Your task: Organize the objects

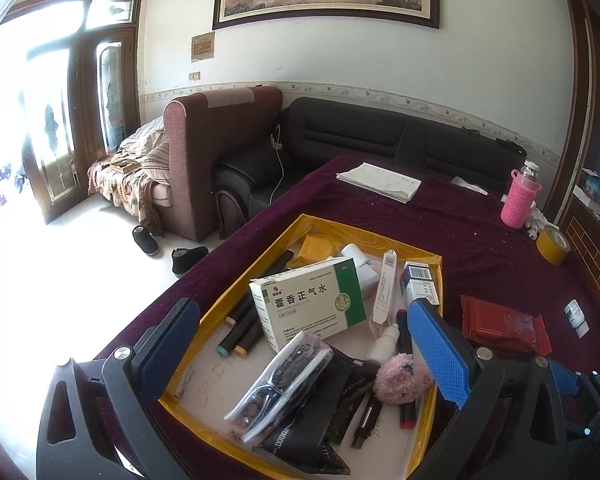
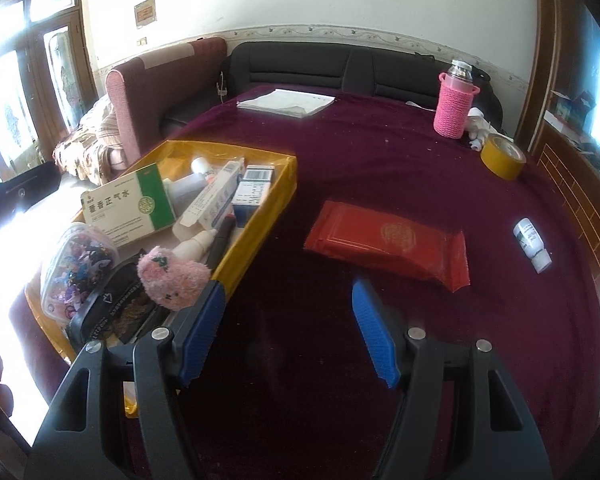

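Observation:
A yellow-rimmed tray on the maroon tablecloth holds a green-and-white medicine box, a pink plush toy, markers, small boxes and bagged items. My left gripper hovers open over the tray's near half, nothing between its blue pads. My right gripper is open over bare cloth just right of the tray, its left pad beside the plush. A red packet lies just beyond it. A small white bottle lies on its side further right.
A yellow tape roll, a pink-sleeved bottle and folded papers sit at the table's far side. A dark sofa and a maroon armchair stand behind. The table edge drops off left of the tray.

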`<action>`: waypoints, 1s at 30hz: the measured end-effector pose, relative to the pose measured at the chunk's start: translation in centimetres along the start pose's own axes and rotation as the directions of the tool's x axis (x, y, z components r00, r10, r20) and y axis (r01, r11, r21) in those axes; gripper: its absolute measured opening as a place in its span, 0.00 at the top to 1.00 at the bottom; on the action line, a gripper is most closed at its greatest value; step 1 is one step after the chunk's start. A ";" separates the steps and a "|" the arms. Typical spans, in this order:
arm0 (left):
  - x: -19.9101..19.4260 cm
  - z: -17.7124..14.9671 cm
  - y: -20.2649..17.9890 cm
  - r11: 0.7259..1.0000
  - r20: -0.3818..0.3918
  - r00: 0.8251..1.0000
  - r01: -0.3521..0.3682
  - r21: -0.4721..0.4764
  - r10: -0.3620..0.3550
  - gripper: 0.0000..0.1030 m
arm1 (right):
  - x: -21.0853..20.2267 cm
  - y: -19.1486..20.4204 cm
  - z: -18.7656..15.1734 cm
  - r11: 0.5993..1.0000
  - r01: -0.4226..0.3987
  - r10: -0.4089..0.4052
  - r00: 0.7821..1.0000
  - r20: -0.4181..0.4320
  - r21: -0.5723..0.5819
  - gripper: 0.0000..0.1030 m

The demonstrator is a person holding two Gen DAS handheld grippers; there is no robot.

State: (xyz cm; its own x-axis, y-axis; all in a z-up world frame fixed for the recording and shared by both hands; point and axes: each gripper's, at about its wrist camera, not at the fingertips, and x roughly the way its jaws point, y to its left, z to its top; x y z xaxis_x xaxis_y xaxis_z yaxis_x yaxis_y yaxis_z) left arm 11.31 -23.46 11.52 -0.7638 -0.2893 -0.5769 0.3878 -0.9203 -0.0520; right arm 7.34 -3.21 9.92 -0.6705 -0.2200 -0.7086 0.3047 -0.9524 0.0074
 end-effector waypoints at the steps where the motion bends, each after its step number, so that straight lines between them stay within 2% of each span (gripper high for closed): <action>1: 0.1 0.0 -0.2 1.000 -0.004 1.000 0.003 0.003 -0.003 0.01 | 0.1 -0.4 0.0 1.000 0.004 -0.004 1.000 -0.002 0.007 0.36; 5: 0.3 0.0 -1.1 1.000 -0.020 1.000 0.000 0.019 0.000 0.01 | 0.0 -0.1 0.0 1.000 0.001 -0.001 1.000 0.009 -0.022 0.36; 8: 0.1 0.0 -0.9 0.999 -0.018 1.000 -0.021 0.028 0.021 0.01 | 0.1 2.0 0.3 0.995 -0.020 0.021 1.000 0.011 -0.100 0.36; 12: -0.3 -0.4 0.5 0.999 -0.031 0.999 -0.043 0.031 0.044 0.01 | 0.7 5.1 1.0 0.983 0.004 -0.005 1.000 -0.001 -0.186 0.36; 17: -0.2 -1.3 3.1 0.997 -0.059 0.995 -0.079 0.017 0.080 0.01 | 1.8 7.5 1.1 0.978 -0.048 0.039 0.998 -0.046 -0.202 0.36; 20: 0.2 -1.8 4.5 0.996 -0.083 0.992 -0.094 -0.010 0.093 0.01 | 1.9 9.3 0.8 0.968 -0.049 0.039 0.998 -0.047 -0.246 0.36; 23: 0.6 -2.2 5.4 0.995 -0.106 0.991 -0.091 -0.035 0.087 0.01 | 1.8 10.6 0.4 0.958 -0.050 0.039 0.998 -0.044 -0.282 0.36; 30: 0.8 -2.4 5.8 0.996 -0.113 0.991 -0.074 -0.047 0.068 0.01 | 1.5 11.2 0.4 0.959 -0.050 0.038 0.998 -0.046 -0.281 0.36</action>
State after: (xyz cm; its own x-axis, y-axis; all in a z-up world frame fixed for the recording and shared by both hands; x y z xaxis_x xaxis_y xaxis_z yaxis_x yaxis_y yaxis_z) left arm 14.21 -28.43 8.80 -0.6726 -0.3194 -0.6675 0.4670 -0.8830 -0.0481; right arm 9.44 -14.26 9.20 -0.6267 -0.2466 -0.7392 0.5152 -0.8428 -0.1556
